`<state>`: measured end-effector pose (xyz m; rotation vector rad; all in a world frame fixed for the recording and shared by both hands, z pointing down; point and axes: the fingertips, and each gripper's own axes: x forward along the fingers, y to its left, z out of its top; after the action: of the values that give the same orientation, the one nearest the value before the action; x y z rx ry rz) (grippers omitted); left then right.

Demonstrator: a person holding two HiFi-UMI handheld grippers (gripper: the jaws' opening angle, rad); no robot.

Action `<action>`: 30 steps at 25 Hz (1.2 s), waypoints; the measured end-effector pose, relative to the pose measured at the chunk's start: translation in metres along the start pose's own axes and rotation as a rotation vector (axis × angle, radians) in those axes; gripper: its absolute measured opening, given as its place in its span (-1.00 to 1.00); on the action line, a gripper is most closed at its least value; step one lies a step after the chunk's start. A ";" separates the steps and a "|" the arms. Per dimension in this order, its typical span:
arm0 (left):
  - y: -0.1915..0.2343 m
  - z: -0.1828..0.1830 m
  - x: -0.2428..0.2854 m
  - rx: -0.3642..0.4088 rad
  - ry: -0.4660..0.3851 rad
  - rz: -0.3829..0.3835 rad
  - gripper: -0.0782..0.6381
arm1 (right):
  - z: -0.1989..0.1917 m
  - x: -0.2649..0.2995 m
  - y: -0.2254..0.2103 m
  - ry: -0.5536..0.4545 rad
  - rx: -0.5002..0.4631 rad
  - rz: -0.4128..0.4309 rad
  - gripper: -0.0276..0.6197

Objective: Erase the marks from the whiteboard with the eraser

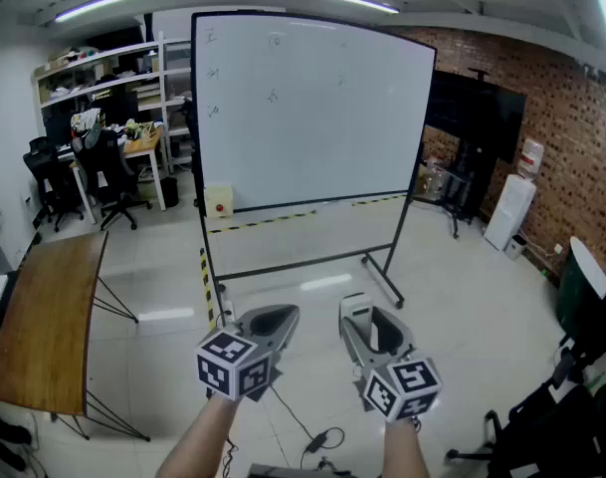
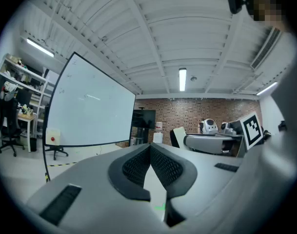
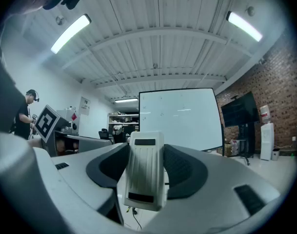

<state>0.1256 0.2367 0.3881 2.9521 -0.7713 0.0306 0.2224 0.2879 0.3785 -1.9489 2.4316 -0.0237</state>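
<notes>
Pale glossy floor [image 1: 462, 287], whiteboard [image 1: 312, 108] on its stand, wooden table [image 1: 49, 317] at left, black cable [image 1: 317, 441], striped tape [image 1: 205, 287]

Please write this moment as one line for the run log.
left gripper: shut, empty | right gripper: shut on eraser | whiteboard: faint marks, grippers well short of it

The right gripper [image 3: 147, 172] clamped a white eraser [image 3: 144, 169]; beyond stood the whiteboard [image 3: 180, 118], its marks faint, perhaps small scribbles.
</notes>
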 end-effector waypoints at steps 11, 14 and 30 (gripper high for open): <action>0.083 0.021 -0.017 0.040 -0.033 0.113 -0.78 | 0.015 0.082 0.031 -0.041 -0.038 0.113 -0.18; 0.130 0.033 -0.019 0.045 -0.055 0.123 -0.78 | 0.019 0.127 0.043 -0.032 -0.046 0.099 -0.18; 0.363 0.095 0.001 0.083 -0.098 0.076 -0.78 | 0.070 0.358 0.095 -0.114 -0.123 0.066 -0.18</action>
<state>-0.0513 -0.0883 0.3237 3.0201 -0.9170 -0.0786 0.0542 -0.0411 0.3023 -1.8572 2.4758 0.2360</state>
